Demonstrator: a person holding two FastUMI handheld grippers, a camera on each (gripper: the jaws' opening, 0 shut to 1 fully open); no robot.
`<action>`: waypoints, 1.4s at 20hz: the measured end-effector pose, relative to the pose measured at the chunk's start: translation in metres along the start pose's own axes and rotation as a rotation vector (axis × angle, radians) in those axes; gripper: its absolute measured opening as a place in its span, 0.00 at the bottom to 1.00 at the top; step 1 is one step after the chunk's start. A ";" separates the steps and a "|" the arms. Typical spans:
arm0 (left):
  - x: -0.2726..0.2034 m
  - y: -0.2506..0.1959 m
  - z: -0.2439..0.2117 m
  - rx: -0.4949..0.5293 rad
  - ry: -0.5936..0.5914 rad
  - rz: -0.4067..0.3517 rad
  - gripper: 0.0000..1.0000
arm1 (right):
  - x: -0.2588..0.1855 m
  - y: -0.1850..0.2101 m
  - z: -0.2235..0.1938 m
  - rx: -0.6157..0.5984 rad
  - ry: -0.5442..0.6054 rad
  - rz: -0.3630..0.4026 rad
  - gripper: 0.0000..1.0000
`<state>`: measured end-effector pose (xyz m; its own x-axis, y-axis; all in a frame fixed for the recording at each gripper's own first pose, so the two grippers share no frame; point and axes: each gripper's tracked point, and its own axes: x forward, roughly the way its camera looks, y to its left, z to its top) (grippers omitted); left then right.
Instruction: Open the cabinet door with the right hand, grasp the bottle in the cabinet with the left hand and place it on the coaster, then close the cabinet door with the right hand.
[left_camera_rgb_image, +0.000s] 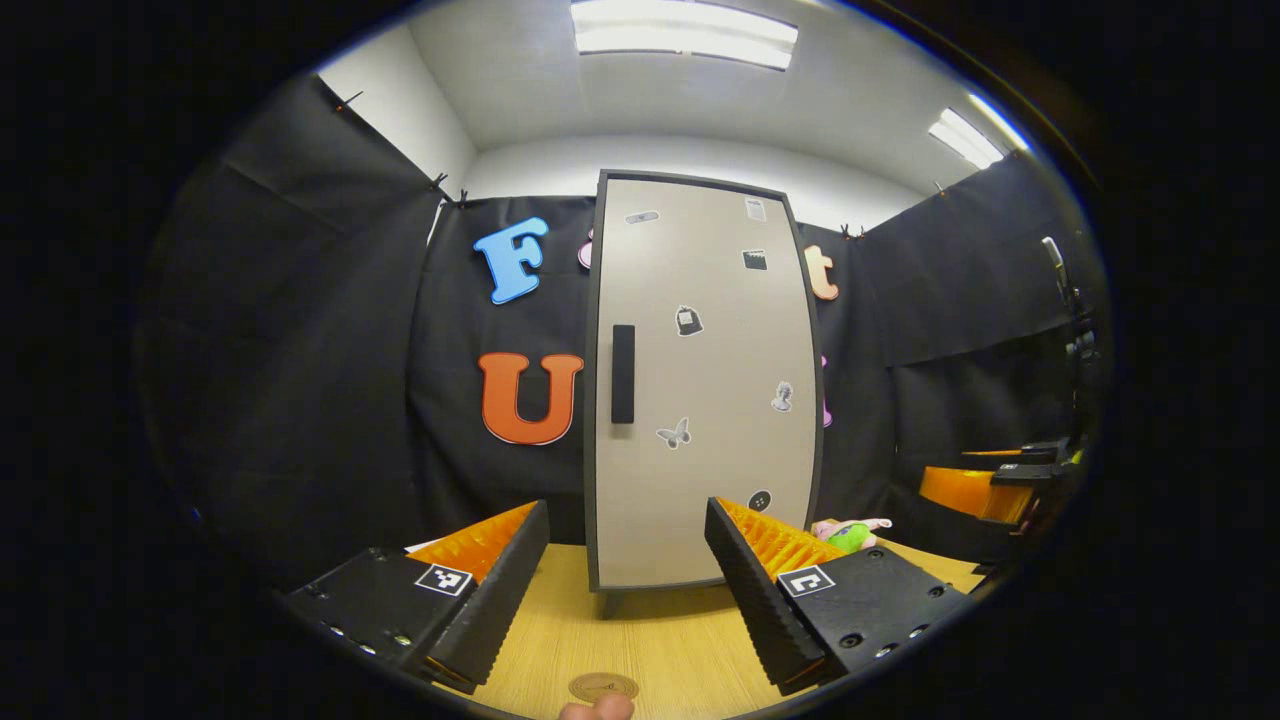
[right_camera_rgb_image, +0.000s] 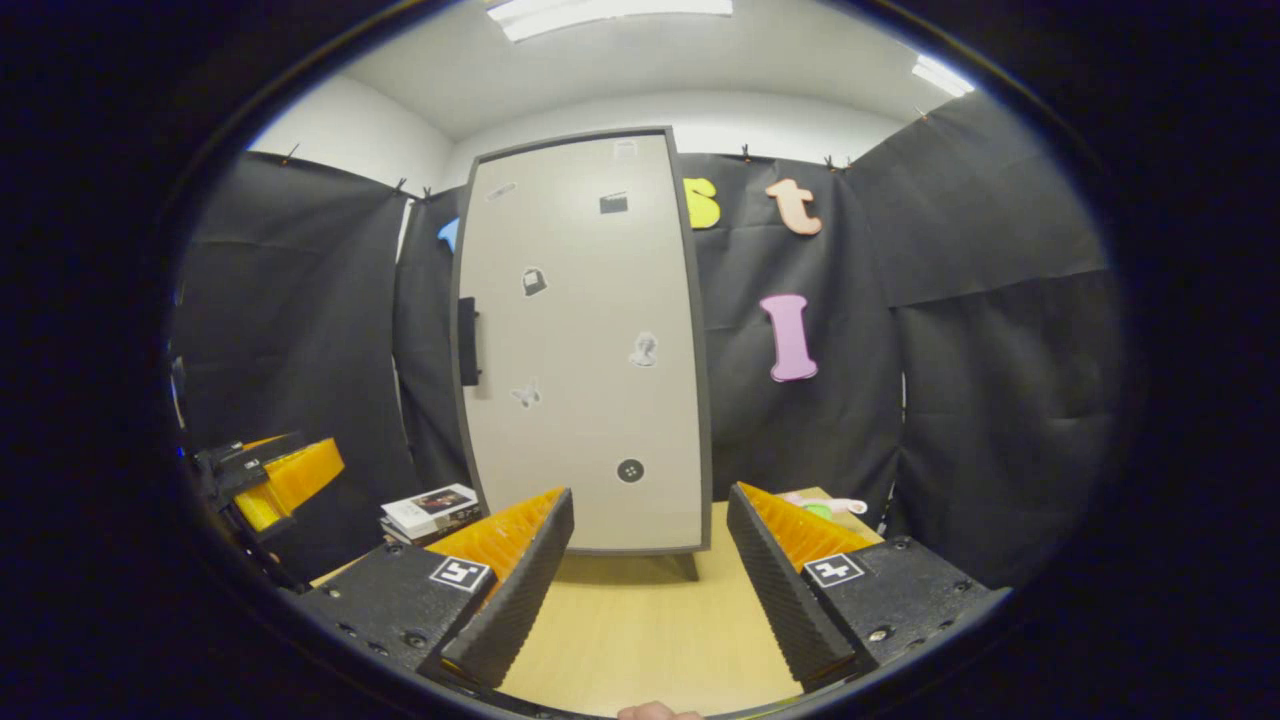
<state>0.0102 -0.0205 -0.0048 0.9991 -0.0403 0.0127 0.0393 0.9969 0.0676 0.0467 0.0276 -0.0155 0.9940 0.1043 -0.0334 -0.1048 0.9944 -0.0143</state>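
Note:
A tall grey cabinet (left_camera_rgb_image: 700, 390) stands on the wooden table, its door shut, with a black handle (left_camera_rgb_image: 623, 373) on the door's left side. The same cabinet (right_camera_rgb_image: 590, 350) and handle (right_camera_rgb_image: 467, 341) show in the right gripper view. A round brown coaster (left_camera_rgb_image: 603, 686) lies on the table near the front edge. My left gripper (left_camera_rgb_image: 625, 600) is open, well short of the cabinet, with nothing between its fingers. My right gripper (right_camera_rgb_image: 650, 590) is open too, also back from the door. The other gripper (left_camera_rgb_image: 985, 490) shows at the far right of the left gripper view. The bottle is hidden.
A stack of books (right_camera_rgb_image: 430, 510) lies left of the cabinet. A pink and green soft toy (left_camera_rgb_image: 850, 533) sits right of it. The other gripper (right_camera_rgb_image: 265, 480) appears at the left edge of the right gripper view. Light wooden table (right_camera_rgb_image: 650, 630) spreads before the cabinet.

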 end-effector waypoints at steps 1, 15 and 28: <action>-0.001 -0.001 -0.002 0.001 0.006 0.001 0.95 | 0.009 0.008 -0.001 0.005 0.011 0.028 0.95; -0.030 0.014 -0.005 0.005 0.023 0.047 0.95 | 0.175 0.137 0.064 -0.027 -0.022 0.265 0.95; -0.035 0.024 -0.011 0.016 0.044 0.052 0.95 | 0.269 0.222 0.106 -0.094 -0.051 0.292 0.99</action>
<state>-0.0236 0.0051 -0.0146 0.9995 0.0144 -0.0269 -0.0121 0.9964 0.0842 0.2942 0.2787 0.0778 0.9214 0.3886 0.0008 -0.3864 0.9165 -0.1037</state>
